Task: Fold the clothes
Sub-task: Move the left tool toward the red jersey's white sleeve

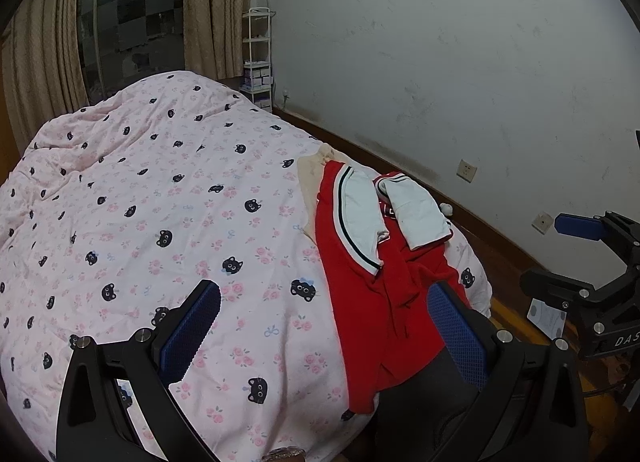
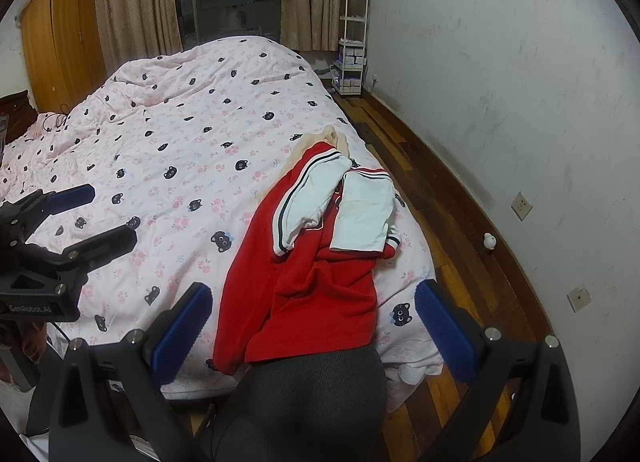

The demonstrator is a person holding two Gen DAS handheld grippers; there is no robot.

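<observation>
Red garment lies near the foot corner of the bed, white sleeves drawn in across its chest, hem hanging over the edge by the person's knee, a lie that suits either a fold under way or a loose drop. A cream cloth peeks out beyond it. Both grippers hover above the bed: left gripper fingers wide and holding nothing, right gripper likewise, straddling the hem.

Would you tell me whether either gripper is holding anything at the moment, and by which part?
Nothing is held: the left gripper and right gripper are both open above the red garment.
</observation>
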